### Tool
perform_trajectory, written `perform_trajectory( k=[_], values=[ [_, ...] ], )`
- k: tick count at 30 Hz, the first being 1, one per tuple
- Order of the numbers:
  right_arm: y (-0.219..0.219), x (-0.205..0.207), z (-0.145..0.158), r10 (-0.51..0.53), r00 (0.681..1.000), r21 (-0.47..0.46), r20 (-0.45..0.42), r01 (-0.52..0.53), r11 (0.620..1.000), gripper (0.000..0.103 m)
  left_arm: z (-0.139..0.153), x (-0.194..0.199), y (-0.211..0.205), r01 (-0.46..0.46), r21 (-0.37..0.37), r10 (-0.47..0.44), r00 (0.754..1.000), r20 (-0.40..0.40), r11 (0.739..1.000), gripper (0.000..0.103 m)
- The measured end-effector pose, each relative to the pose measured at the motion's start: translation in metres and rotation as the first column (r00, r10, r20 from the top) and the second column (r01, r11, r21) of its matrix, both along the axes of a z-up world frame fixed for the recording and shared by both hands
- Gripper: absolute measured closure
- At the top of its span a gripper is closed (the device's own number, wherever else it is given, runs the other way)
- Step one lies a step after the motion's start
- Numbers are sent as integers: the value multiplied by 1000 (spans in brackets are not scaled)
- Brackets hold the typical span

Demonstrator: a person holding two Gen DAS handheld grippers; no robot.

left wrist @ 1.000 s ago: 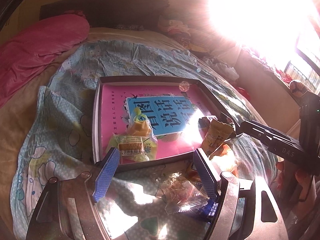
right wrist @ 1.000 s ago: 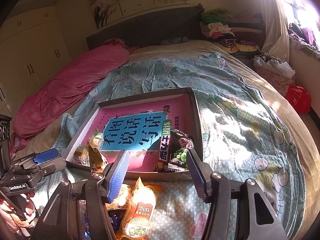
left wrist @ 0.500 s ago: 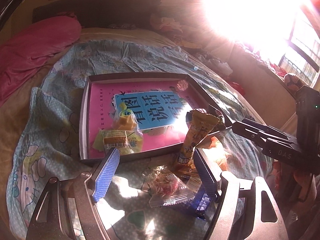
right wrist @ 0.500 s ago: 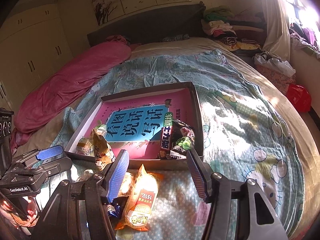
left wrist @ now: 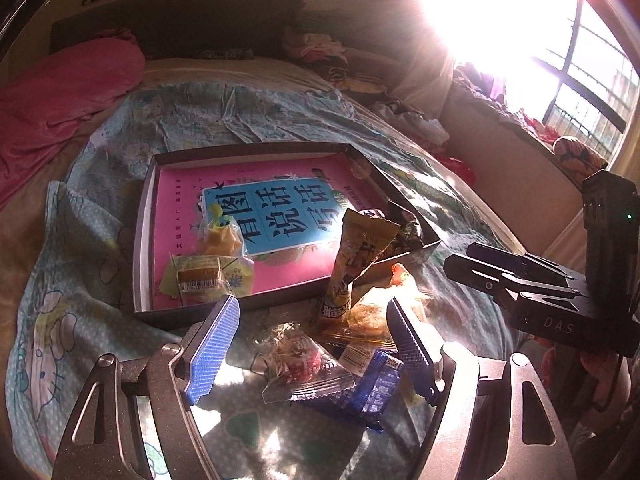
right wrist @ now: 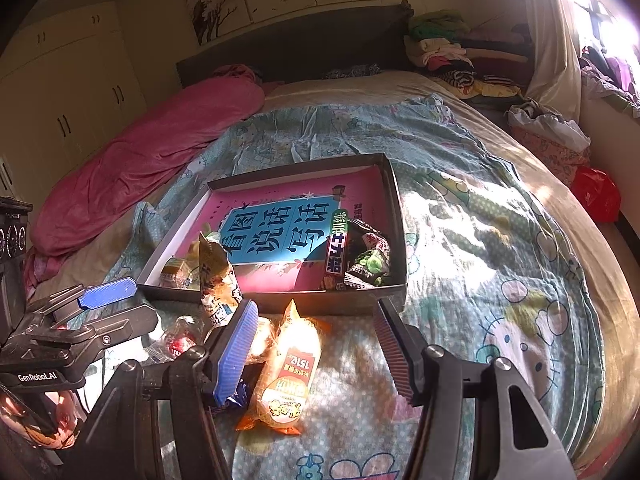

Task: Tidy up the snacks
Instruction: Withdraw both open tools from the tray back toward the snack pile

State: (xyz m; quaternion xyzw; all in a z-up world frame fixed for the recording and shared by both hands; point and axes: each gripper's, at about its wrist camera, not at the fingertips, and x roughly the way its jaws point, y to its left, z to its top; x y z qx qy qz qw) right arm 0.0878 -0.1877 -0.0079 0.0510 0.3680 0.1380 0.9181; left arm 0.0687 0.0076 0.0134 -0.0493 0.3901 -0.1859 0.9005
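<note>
A shallow dark box (left wrist: 141,240) (right wrist: 394,200) with a pink and blue book cover inside lies on the bed. It holds yellow wrapped snacks (left wrist: 208,276) at its near left and a dark bar and a green packet (right wrist: 368,264) at its right. Loose snacks lie in front of it: a clear red-and-white packet (left wrist: 298,364), a blue packet (left wrist: 374,392), an orange bag (right wrist: 290,376) and a yellow packet (left wrist: 356,256) (right wrist: 216,276) standing against the box edge. My left gripper (left wrist: 312,344) is open over the loose pile. My right gripper (right wrist: 316,344) is open above the orange bag.
The bed has a cartoon-print quilt (right wrist: 500,264). A pink duvet (right wrist: 132,184) lies at the left. Clothes (right wrist: 444,48) are piled by the headboard. A red bag (right wrist: 596,192) sits beside the bed. Strong sun glare comes from the window (left wrist: 500,12).
Both grippers have drawn back from the box. The yellow packet, earlier at the box's right corner, now stands against the front edge. More loose snacks show between the fingers.
</note>
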Motion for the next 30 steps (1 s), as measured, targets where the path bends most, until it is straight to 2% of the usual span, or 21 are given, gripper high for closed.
perform_trajectory(
  k=[30],
  values=[
    [7, -9, -17, 21, 997, 5, -71, -21, 1000, 43, -6, -7, -15, 60, 27, -60, 998, -21, 998, 26]
  ],
)
